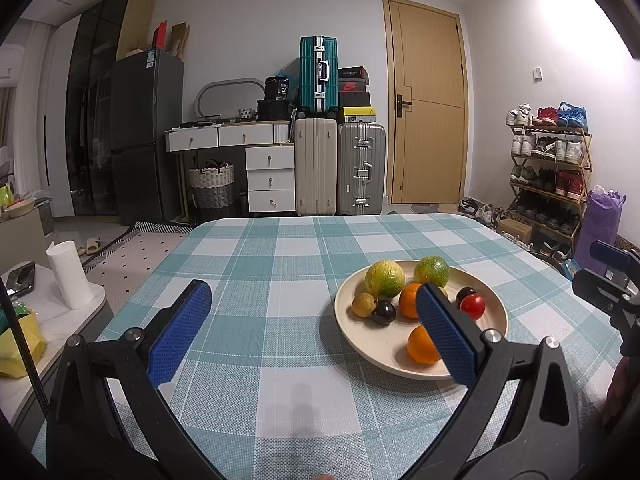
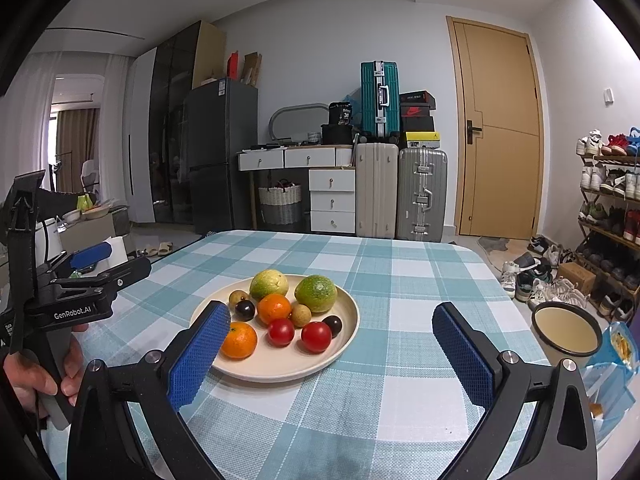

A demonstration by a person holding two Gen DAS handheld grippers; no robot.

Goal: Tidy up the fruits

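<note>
— Where's the fruit?
— All on the round cream plate (image 2: 348, 320), flat on the checked bench (image 2: 400, 392): two green citrus (image 2: 316, 293) at its far edge, oranges (image 2: 239, 340), tomatoes (image 2: 316, 336) nearer (everything round, no long axis).
— The grippers?
— The left gripper (image 1: 314, 332) and right gripper (image 2: 326, 354) hover near the plate, jaws spread wide, empty.
— Beyond the plate?
— Suitcases (image 2: 422, 194), a door (image 2: 500, 132).
</note>
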